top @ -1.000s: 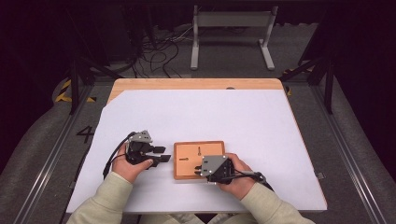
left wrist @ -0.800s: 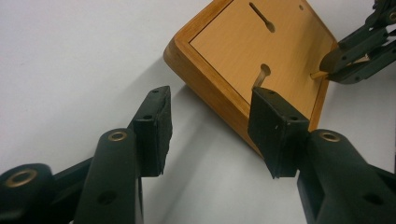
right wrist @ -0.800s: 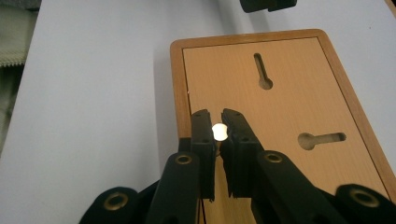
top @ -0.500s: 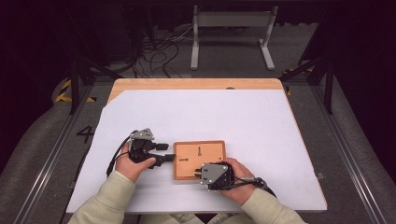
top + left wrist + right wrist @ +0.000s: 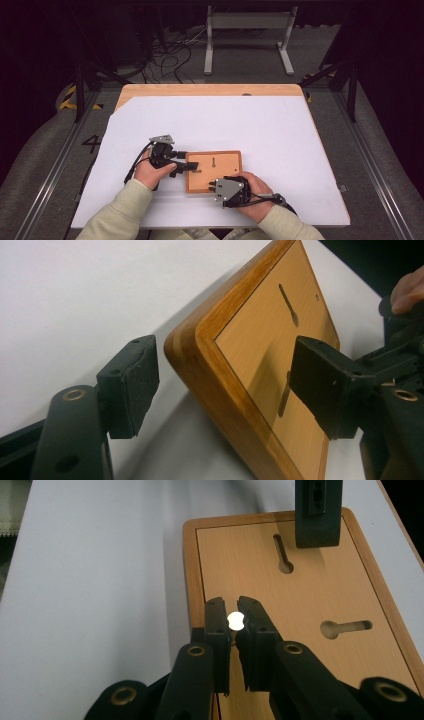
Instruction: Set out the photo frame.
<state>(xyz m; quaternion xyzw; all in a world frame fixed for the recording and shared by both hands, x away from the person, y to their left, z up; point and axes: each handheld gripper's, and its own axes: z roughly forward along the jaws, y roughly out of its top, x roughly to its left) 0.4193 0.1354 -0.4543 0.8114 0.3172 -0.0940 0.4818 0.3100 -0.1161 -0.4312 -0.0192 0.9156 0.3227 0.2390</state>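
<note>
Board position first: flat rectangular wooden board with a darker raised rim and two keyhole slots (image 5: 214, 170) lies face-up on the white table sheet (image 5: 250, 130), near the person's edge, between the two hands; long side runs left to right in the high view.

Left gripper (image 5: 184, 165) sits at the board's left short edge; its jaws have just been opening and now stand wide apart. Left gripper view: one black pad (image 5: 132, 385) hangs over bare sheet just outside the board's rounded corner, the other pad (image 5: 325, 385) over the board's pale face next to a slot; corner sits between them, clear gap on both sides — nothing gripped.

Right gripper (image 5: 214, 186) is at the board's near long edge, toward the right, held in the right hand (image 5: 255, 192). Right gripper view: jaws almost together, only a narrow slit between them, clamped over the rim of the board; a small bright white spot (image 5: 235, 620) glares in the slit — can't tell what it is. The left gripper's pad (image 5: 318, 512) shows at the far end there, over the board's face.
</note>
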